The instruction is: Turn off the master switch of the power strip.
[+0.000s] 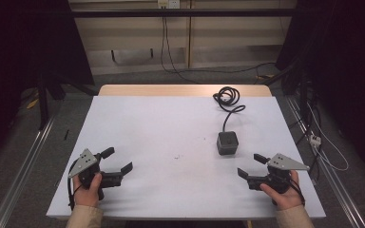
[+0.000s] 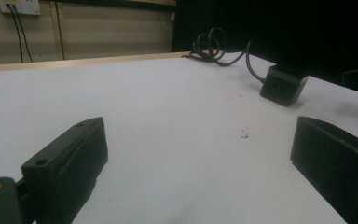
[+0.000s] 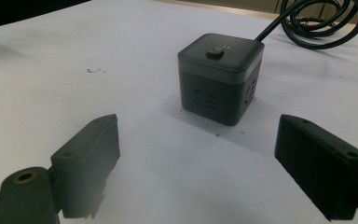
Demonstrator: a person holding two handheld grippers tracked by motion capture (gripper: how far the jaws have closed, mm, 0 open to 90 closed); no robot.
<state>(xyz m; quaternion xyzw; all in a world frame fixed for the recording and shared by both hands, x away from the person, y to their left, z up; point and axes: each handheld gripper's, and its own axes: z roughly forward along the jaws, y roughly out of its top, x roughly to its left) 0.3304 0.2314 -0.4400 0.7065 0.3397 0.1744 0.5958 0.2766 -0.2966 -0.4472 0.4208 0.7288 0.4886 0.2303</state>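
White table (image 1: 171, 137) in a dim room, dark cube power socket (image 1: 227, 142) right of centre, coiled cord (image 1: 228, 97) behind the cube, right gripper (image 1: 252, 166) near it, released, left gripper (image 1: 120, 160) well apart from it, released.

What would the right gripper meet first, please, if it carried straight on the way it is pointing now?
Probably the dark cube power strip. It stands on the white table ahead of the right gripper, whose jaws are wide open, though slightly to one side, so one jaw might graze it.
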